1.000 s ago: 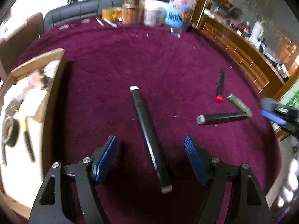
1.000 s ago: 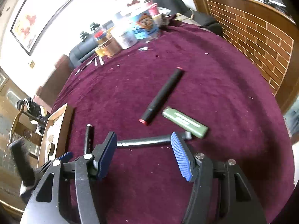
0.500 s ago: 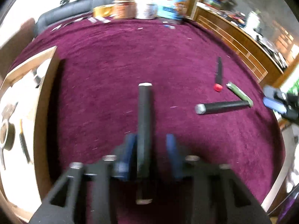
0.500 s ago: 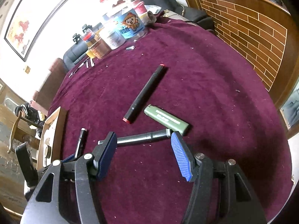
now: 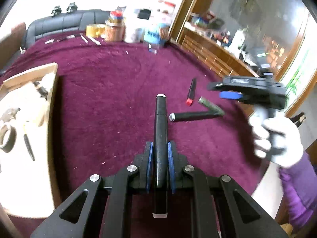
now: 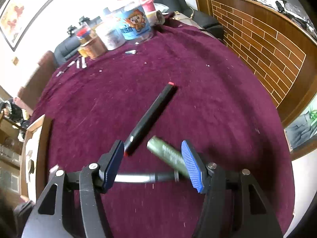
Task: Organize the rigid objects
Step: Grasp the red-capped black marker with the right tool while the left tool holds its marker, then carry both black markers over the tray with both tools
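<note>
Since a second ago the left hand-held gripper (image 5: 160, 158) has gone from standing wide open astride the black marker (image 5: 160, 138) to being clamped on its barrel, and the marker, which lay slanted on the purple cloth of the counter (image 5: 103, 99), now points straight ahead along the fingers with its white-capped tip raised off the cloth. It is gripped near the middle, with a white end showing past the pads on each side, probably so that it balances while being carried. Left of it stands the open cardboard box (image 5: 52, 103) holding tape and small tools, the likely place for sorted items, which would explain the lift. Further right, three pieces lie near each other on the cloth: a red-tipped marker (image 6: 150, 117), a green lighter-like case (image 6: 168, 154) and a dark pen with a silver end (image 6: 142, 177). The right hand-held gripper (image 6: 152, 166), held by a white-gloved hand (image 5: 277, 138), has come in closer over this cluster; its jaws stand apart and hold nothing, framing the green case and the pen as if lining up the next pick
</note>
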Demonstrator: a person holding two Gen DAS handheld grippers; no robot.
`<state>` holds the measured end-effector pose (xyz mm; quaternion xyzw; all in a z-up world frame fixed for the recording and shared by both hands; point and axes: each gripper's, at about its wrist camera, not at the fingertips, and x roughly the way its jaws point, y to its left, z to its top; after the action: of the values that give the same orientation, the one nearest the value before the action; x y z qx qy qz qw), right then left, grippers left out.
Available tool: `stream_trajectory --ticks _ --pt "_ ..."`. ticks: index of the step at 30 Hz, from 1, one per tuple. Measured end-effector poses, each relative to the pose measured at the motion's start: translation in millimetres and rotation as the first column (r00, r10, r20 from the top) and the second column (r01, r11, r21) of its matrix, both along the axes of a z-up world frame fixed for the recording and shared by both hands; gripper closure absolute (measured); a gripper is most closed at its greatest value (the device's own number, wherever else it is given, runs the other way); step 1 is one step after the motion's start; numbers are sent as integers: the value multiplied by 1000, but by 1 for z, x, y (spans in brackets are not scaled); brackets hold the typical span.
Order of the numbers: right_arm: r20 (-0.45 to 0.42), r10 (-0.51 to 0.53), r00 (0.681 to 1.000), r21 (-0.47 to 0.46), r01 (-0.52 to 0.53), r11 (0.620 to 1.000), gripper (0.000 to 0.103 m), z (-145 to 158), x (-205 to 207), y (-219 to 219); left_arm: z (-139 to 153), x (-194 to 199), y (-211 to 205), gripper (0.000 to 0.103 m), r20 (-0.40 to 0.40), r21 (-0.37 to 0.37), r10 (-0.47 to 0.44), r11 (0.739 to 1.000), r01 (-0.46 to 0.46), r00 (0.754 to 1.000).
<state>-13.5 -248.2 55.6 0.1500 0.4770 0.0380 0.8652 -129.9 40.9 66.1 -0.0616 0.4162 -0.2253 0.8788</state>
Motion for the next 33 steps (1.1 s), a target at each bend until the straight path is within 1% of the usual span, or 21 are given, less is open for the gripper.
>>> stream_trajectory --ticks 3,5,7,8,9,10,11,12,14,17,19,21,22,24,25,26,27,28,30,32,33 --pt "-32 -6 999 -35 5 999 44 -8 28 13 13 -14 25 91 22 -46 39 998 -38 999" --pt "-79 -15 997 -81 9 997 44 -18 45 24 15 -18 42 91 16 -68 73 995 -71 997" --pt "-114 -28 993 -107 15 994 44 -28 55 32 14 -20 59 91 3 -90 105 990 -104 994" --pt "-127 -32 991 -117 17 993 42 -34 59 35 13 -21 69 91 -5 -101 125 987 -125 992" --pt "-103 -37 994 -149 22 989 45 -34 59 39 11 -23 81 91 -14 -114 150 982 -151 989" --pt "-95 -25 995 -159 9 987 48 -34 60 42 9 -25 92 91 -22 -124 175 977 -176 984" --pt "-81 -27 996 -162 14 987 72 -33 57 42 7 -27 102 91 -28 -134 198 971 -200 980" --pt "-72 -33 997 -159 21 987 85 -32 56 40 6 -28 114 91 -36 -146 220 964 -223 975" --pt "-73 -33 997 -128 24 991 91 -32 53 35 1 -28 131 91 -50 -162 253 952 -258 966" --pt "-38 -39 998 -44 37 998 91 -22 40 24 -3 -26 161 91 -53 -183 314 930 -318 948" --pt "-17 -30 999 9 30 999 91 -13 31 23 -8 -24 175 91 -69 -187 346 917 -353 936" --pt "13 -9 1000 76 8 997 91 0 20 26 -15 -24 187 91 -102 -206 363 903 -376 926" --pt "30 10 1000 101 -13 995 91 7 14 30 -16 -24 187 91 -105 -206 361 904 -375 927" --pt "60 49 997 139 -57 989 91 19 6 43 -14 -27 173 91 -81 -174 335 923 -345 939" --pt "77 73 994 153 -84 985 91 26 0 52 -13 -29 165 89 -74 -168 313 932 -321 947" --pt "90 92 992 162 -106 981 91 30 -4 59 -12 -31 158 82 -73 -169 287 940 -296 955" --pt "104 114 988 173 -131 976 91 34 -9 66 -11 -32 141 76 -73 -170 239 954 -248 968" --pt "117 137 984 185 -157 970 91 38 -14 74 -10 -32 127 66 -64 -159 205 964 -213 977" --pt "128 174 976 204 -197 959 91 40 -17 88 -8 -31 95 64 -35 -97 135 986 -138 990" --pt "134 210 968 223 -236 946 91 40 -25 98 -8 -31 73 64 -15 -28 96 995 -96 995" --pt "135 228 964 232 -255 939 91 40 -29 104 -11 -27 59 64 -3 27 78 997 -78 997"
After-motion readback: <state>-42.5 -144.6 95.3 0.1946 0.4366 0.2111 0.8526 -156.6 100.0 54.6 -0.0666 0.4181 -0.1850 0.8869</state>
